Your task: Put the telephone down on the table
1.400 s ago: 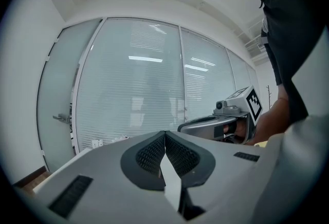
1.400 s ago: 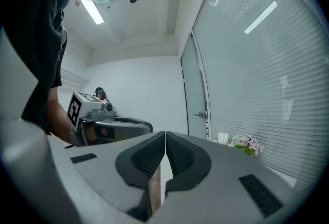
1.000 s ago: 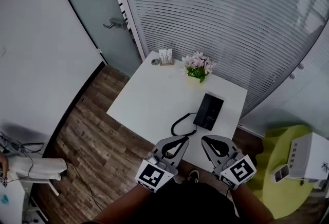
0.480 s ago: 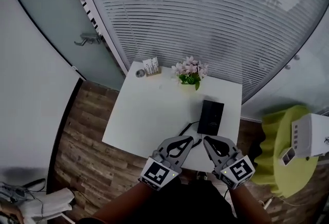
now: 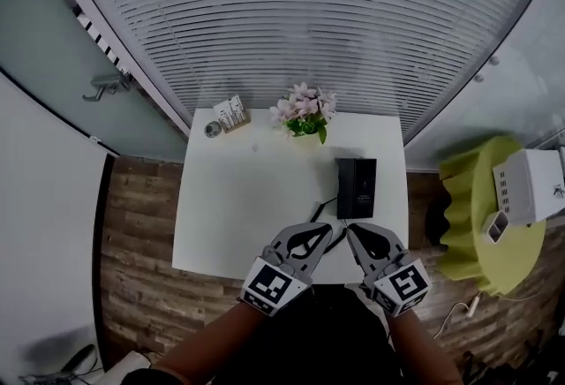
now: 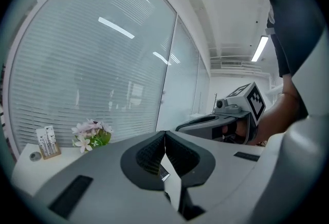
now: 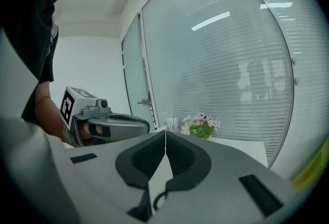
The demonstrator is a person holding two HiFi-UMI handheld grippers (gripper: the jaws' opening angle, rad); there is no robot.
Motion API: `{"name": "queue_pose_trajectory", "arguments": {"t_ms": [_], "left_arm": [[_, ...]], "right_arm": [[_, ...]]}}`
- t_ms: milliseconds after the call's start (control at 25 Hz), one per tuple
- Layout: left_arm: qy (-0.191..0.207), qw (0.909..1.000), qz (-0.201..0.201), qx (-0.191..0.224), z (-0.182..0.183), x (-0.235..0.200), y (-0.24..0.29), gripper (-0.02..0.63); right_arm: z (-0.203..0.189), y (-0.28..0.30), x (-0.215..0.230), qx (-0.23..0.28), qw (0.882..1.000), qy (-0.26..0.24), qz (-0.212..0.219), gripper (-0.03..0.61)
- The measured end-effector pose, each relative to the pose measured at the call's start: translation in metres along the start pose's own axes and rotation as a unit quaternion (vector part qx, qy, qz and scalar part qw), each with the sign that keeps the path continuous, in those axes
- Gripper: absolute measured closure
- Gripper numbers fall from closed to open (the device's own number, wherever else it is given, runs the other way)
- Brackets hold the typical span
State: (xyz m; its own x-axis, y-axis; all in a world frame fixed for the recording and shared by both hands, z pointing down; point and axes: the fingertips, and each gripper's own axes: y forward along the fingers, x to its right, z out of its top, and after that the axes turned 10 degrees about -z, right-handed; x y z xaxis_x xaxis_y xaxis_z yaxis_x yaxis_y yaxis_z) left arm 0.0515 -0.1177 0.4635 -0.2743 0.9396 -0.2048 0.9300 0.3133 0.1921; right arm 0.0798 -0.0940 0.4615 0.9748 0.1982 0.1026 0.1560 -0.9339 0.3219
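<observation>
Right claw (image 5: pixel 351 230) seen pressed together, empty; left claw (image 5: pixel 327 230) likewise. Telephone (image 5: pixel 356 187) found flat on counter (image 5: pixel 238 198), straight ahead of right claw, long axis pointed away; right claw judged nearer.

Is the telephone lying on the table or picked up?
Lying flat. The telephone sits on the white table near its right edge; the left gripper and right gripper are both shut, empty, short of it.
</observation>
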Motion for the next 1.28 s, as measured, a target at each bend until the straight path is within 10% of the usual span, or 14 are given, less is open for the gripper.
{"name": "queue_pose_trajectory", "arguments": {"t_ms": [560,1280], "left_arm": [[-0.146,0.988,-0.028,-0.04,-0.069,-0.065,0.063,0.603],[-0.293,0.9488,-0.036,-0.113,-0.162,-0.117,0.137,0.564]], "right_arm": [[-0.04,0.045,0.059,-0.035,0.998,0.017,-0.039,0.555],[-0.073,0.088,0.107,-0.073,0.996,0.036,-0.033,0.555]]}}
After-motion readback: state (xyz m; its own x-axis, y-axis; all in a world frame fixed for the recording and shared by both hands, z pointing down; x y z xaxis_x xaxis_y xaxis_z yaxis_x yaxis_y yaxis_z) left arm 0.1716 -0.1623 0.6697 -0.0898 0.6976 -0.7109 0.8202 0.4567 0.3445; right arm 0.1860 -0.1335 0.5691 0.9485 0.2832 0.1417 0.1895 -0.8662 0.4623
